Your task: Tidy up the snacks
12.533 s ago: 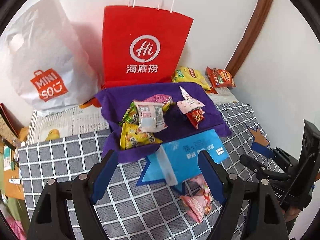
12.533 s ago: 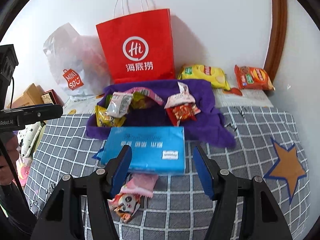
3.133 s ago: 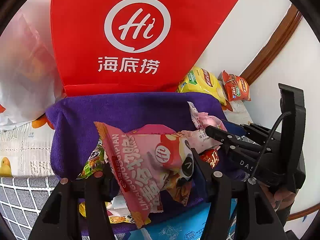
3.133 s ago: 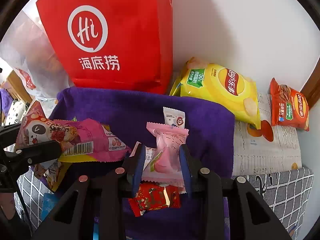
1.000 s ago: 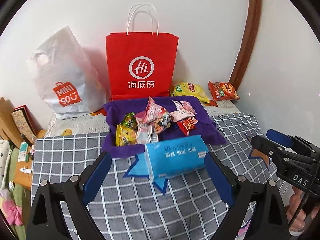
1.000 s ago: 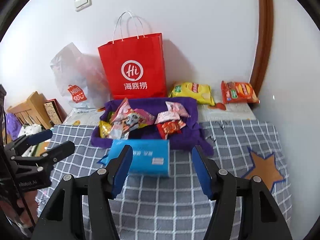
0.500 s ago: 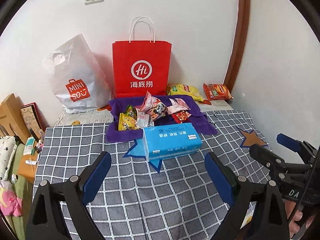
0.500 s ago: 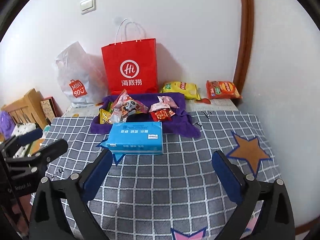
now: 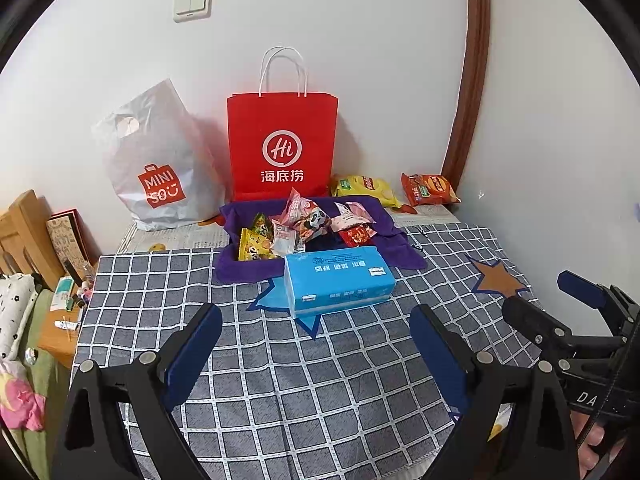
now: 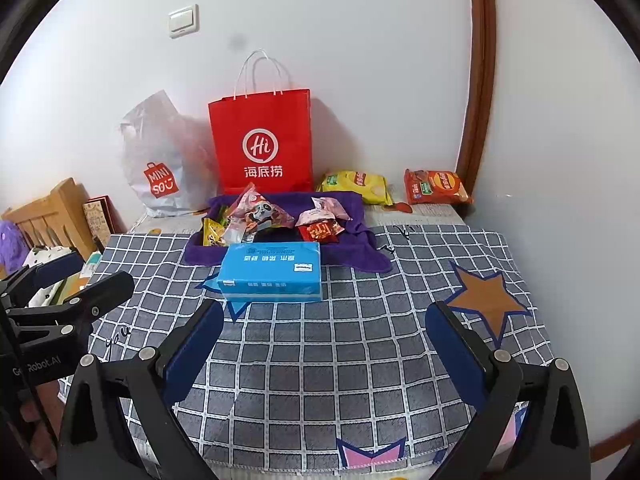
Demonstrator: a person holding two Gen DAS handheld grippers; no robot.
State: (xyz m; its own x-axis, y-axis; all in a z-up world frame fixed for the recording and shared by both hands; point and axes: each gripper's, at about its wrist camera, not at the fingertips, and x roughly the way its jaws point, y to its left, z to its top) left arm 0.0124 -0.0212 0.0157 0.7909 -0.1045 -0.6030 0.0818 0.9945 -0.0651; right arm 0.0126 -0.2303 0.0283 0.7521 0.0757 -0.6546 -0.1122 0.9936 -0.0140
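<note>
Several small snack packets [image 9: 308, 226] lie piled on a purple cloth [image 9: 394, 236] at the back of the table; they also show in the right wrist view [image 10: 260, 214]. A yellow chip bag [image 9: 366, 188] and an orange snack bag [image 9: 430, 189] lie by the wall. My left gripper [image 9: 316, 344] is open and empty, pulled back over the front of the checked tablecloth [image 9: 280, 360]. My right gripper [image 10: 326, 344] is open and empty too, likewise far from the snacks. Each gripper shows at the edge of the other's view.
A blue tissue pack [image 9: 340, 282] lies in front of the purple cloth. A red paper bag [image 9: 282, 144] and a white Miniso plastic bag [image 9: 160, 164] stand against the wall. A wooden piece [image 9: 24, 236] and clutter sit left of the table.
Both grippers have pulled further back and up from the snacks; the table looks smaller and farther. Earlier each held a packet over the purple cloth; both are now empty.
</note>
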